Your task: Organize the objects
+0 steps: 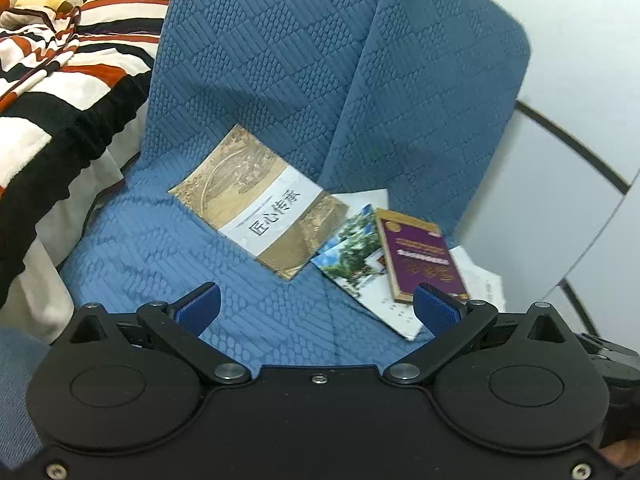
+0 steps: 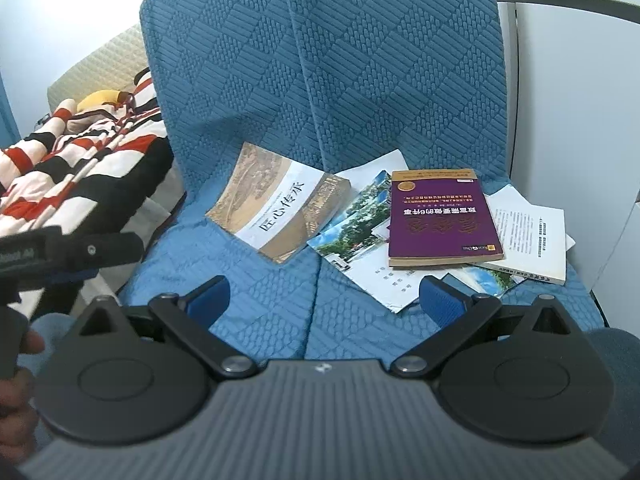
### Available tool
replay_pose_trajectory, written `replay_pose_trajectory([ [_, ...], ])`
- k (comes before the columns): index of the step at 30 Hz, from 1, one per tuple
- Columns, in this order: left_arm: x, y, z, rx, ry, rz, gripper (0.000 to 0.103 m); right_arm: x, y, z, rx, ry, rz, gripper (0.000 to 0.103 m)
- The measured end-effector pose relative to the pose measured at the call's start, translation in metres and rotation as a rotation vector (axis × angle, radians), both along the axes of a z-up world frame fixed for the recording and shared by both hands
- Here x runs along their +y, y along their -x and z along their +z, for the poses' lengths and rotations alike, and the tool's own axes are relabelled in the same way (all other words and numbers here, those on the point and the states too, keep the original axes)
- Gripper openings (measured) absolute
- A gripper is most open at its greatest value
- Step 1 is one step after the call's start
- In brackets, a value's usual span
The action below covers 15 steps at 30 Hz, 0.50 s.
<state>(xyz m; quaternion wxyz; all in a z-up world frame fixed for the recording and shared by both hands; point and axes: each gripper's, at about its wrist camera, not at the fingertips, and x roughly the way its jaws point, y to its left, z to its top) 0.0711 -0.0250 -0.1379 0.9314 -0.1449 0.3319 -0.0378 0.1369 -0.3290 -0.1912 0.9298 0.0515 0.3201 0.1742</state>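
Purple book [image 2: 442,216] atop scattered booklets [image 2: 352,232]

Both views are evenly and softly lit, bright enough to read the quilting of the blue sofa cover [image 1: 248,60]. A soft shadow darkens the fold between the back cushions in the left view. The fisheye lens bends straight lines near the edges and blacks out the corners. The purple book [image 1: 420,256] looks slightly smeared in the left view, sharper in the right [image 2: 440,220]. No strong glare shows.
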Motion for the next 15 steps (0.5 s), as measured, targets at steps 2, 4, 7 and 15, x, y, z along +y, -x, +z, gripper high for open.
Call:
replay_pose_trajectory([
  [2, -0.001, -0.01, -0.008, 0.004, 0.007, -0.003, 0.103, 0.0, -0.007, -0.007, 0.004, 0.006, -0.002, 0.103],
  [4, -0.002, -0.021, -0.015, 0.028, 0.01, -0.008, 0.103, -0.001, -0.014, -0.014, -0.002, 0.009, -0.005, 0.103],
  [7, -0.007, -0.031, -0.023, 0.016, -0.022, -0.025, 0.103, -0.003, -0.023, -0.022, -0.011, 0.004, -0.004, 0.103],
  [15, -0.015, -0.062, -0.036, 0.0, -0.05, -0.025, 0.103, -0.001, -0.048, -0.036, 0.001, -0.009, 0.0, 0.103],
])
